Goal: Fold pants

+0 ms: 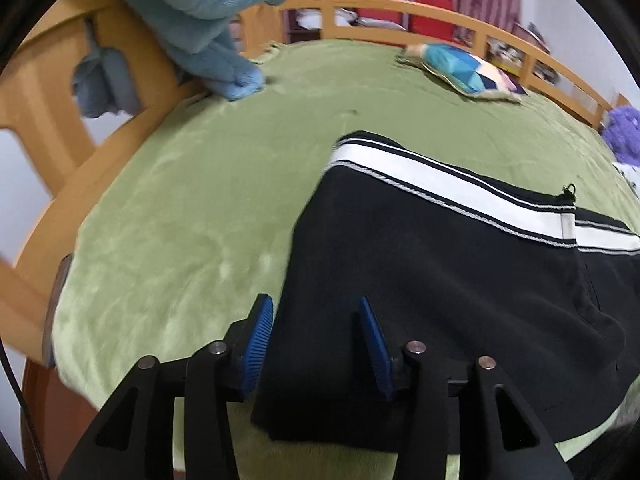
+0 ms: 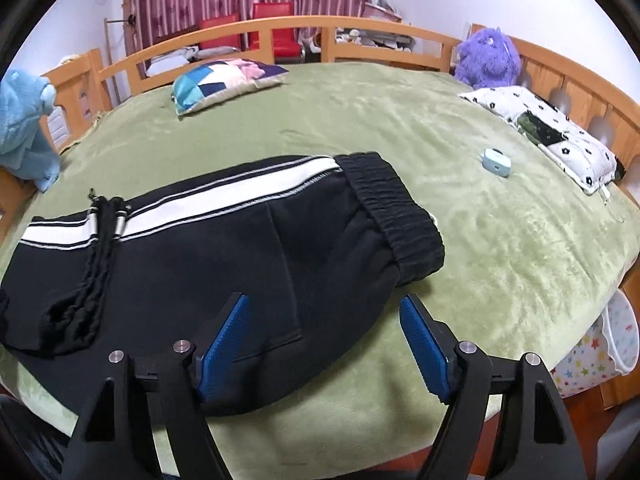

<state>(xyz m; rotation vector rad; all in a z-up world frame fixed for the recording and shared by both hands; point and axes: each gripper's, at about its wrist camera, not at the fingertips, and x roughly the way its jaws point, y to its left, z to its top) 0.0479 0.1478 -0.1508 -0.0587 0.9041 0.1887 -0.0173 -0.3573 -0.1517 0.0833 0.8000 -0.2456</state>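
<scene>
Black pants (image 1: 440,272) with a white side stripe lie folded flat on the green bedspread (image 1: 180,220). In the right wrist view the pants (image 2: 240,248) show the elastic waistband (image 2: 400,216) at the right and a black drawstring (image 2: 100,240) at the left. My left gripper (image 1: 314,300) hovers over the pants' near left edge, its jaws apart, with fabric lying between them but not pinched. My right gripper (image 2: 323,300) stands wide open over the near edge of the pants, its left pad over the cloth and its right pad over the bedspread (image 2: 500,260).
A blue plush toy (image 1: 200,20) leans on the wooden bed rail (image 2: 360,28) at the left. A patchwork cushion (image 2: 224,80) lies at the back. At the right are a purple plush (image 2: 488,58), a floral pillow (image 2: 560,132) and a small light-blue case (image 2: 496,162).
</scene>
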